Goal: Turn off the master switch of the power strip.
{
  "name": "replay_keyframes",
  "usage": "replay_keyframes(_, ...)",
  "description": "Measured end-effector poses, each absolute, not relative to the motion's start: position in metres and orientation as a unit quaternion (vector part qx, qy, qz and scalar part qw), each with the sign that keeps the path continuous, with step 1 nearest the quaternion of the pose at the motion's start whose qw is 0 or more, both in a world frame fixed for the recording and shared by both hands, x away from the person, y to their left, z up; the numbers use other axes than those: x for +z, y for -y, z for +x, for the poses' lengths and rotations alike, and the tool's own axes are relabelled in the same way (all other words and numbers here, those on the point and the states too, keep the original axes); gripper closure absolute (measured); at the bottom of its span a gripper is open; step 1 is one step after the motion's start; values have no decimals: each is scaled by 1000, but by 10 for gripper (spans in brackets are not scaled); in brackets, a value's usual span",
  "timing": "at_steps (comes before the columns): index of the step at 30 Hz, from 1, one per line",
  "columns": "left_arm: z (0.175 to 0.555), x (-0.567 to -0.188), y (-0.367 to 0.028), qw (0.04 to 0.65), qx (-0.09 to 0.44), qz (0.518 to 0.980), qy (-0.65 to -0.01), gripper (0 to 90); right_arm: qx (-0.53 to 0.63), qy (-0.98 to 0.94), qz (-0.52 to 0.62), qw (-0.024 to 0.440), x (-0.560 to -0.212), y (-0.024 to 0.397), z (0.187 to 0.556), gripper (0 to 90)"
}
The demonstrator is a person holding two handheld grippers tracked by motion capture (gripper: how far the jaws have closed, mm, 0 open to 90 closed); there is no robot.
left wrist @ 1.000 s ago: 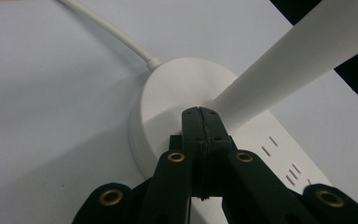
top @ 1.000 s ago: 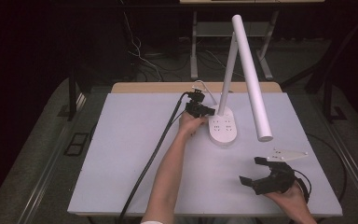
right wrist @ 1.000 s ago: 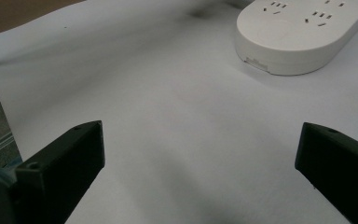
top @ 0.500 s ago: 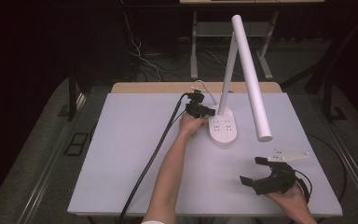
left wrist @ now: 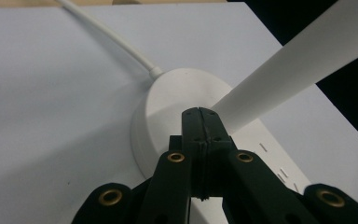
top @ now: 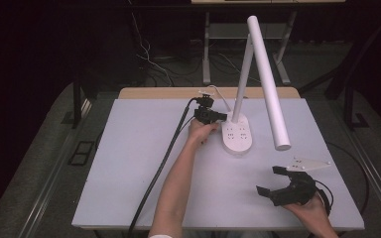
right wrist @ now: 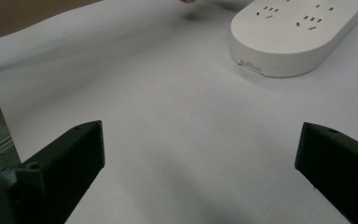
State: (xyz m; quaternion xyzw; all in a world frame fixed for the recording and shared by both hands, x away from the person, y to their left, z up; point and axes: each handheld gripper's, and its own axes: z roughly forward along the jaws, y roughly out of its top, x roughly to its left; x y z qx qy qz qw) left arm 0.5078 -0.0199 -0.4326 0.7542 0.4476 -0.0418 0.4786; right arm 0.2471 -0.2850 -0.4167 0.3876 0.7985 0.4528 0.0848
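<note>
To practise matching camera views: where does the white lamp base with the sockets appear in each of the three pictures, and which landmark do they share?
High view: the lamp base sits centre-right on the table, by the shut left gripper.
Left gripper view: it lies centre, just beyond the shut jaws.
Right gripper view: it fills the upper right, beyond the open right gripper.
Shared landmark: the socket slots on its top.

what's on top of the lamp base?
Socket slots across the lamp base, and the white stem rising from its far end. The shut left gripper is at that end; whether it touches the base is hidden.
</note>
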Motion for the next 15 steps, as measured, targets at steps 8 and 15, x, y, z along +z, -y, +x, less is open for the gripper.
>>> replay_keyframes(8, 501, -420, 11, 488, -16, 768, -415, 895, 453, -799, 386, 86, -417, 284, 247, 6)
replay_keyframes(15, 494, -410, -8, 503, -2, 756, -419, 856, 452, -799, 387, 85, -417, 284, 248, 6)
